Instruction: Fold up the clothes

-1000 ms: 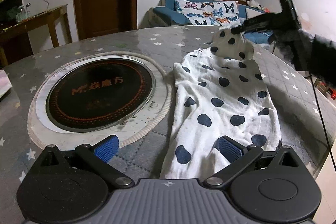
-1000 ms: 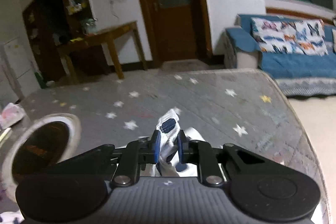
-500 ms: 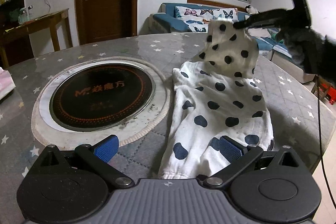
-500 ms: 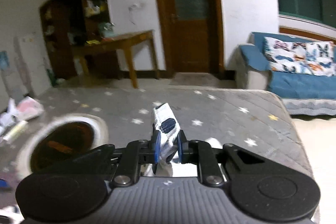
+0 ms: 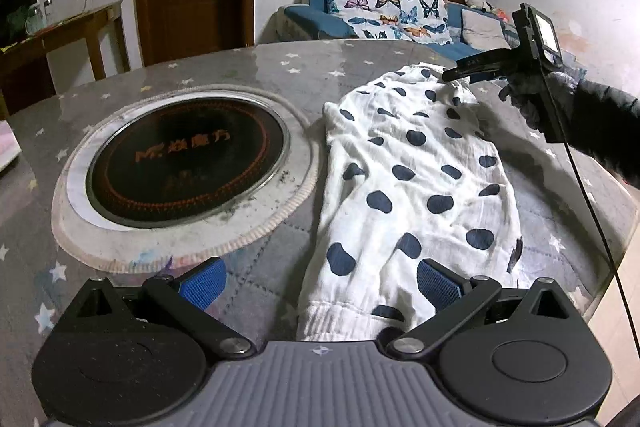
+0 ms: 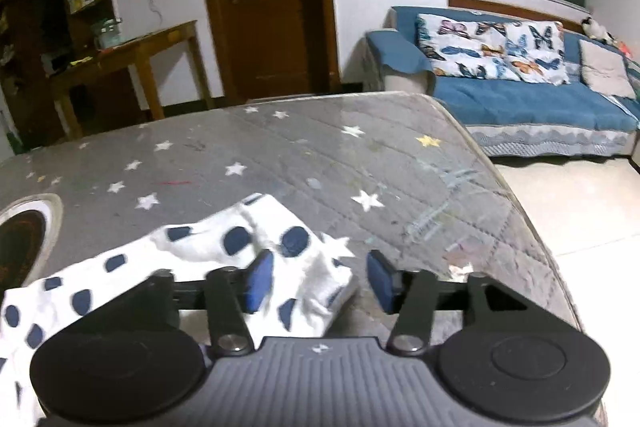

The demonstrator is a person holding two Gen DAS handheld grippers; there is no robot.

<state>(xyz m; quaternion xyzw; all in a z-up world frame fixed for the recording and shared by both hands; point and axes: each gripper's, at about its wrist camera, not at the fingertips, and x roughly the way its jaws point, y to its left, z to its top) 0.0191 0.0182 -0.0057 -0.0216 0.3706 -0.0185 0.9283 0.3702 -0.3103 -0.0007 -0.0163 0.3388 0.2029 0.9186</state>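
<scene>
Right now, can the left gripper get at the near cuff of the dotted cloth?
Probably yes. The left gripper is open, the cuff of the cloth lies between its pads, and nothing covers it.

1. Left gripper (image 5: 320,285): black linkage arms, silver pivot screws, blue textured pads (image 5: 202,281), a grey ribbed body with two round black discs at the bottom of the frame.
2. Right gripper (image 6: 316,281): the same build.
3. Upper right of the left view: a dark fuzzy glove (image 5: 534,97), a black sleeve (image 5: 604,131), a thin black cable (image 5: 592,211).
</scene>
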